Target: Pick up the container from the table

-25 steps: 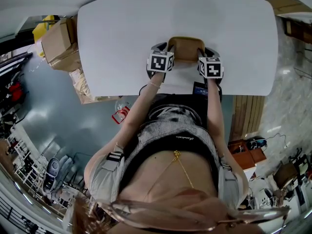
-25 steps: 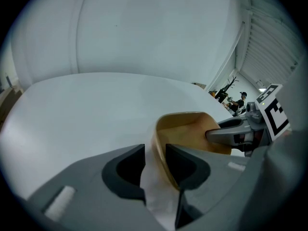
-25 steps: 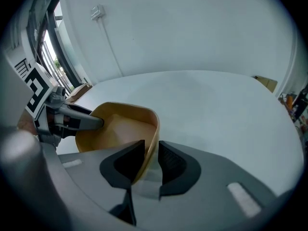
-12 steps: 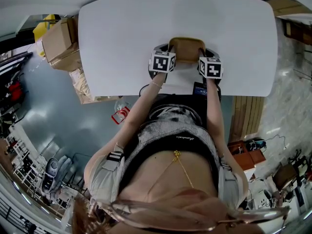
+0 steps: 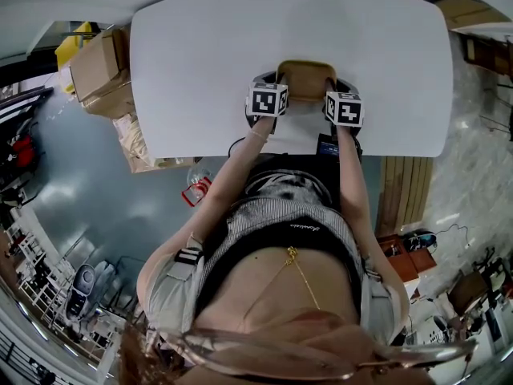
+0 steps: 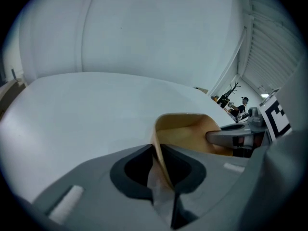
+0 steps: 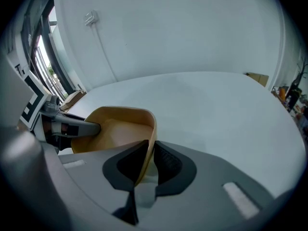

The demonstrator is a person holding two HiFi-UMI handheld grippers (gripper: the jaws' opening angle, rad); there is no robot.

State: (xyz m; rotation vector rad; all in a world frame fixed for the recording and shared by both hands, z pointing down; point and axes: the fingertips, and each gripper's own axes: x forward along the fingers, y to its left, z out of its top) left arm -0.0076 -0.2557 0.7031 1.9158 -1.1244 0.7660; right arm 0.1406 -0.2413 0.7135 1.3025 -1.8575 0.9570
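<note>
White table (image 5: 200, 70) is bearing the tan container (image 5: 306, 77) by its near edge. Left gripper (image 6: 160, 165) is pinching its left wall; right gripper (image 7: 147, 162), jaws just closing, is pinching the right. Both should be rising together, level. No writing is showing legibly, only square markers (image 5: 266, 100).

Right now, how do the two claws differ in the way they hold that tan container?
The left claw pinches the container by its left wall; the right claw pinches its right wall. The right claw's jaws have just been closing on that wall, while the left claw sits clamped. The left claw's marker cube and the right's show different patterns. Shared: each has one jaw inside and one outside the container, over the white table.
</note>
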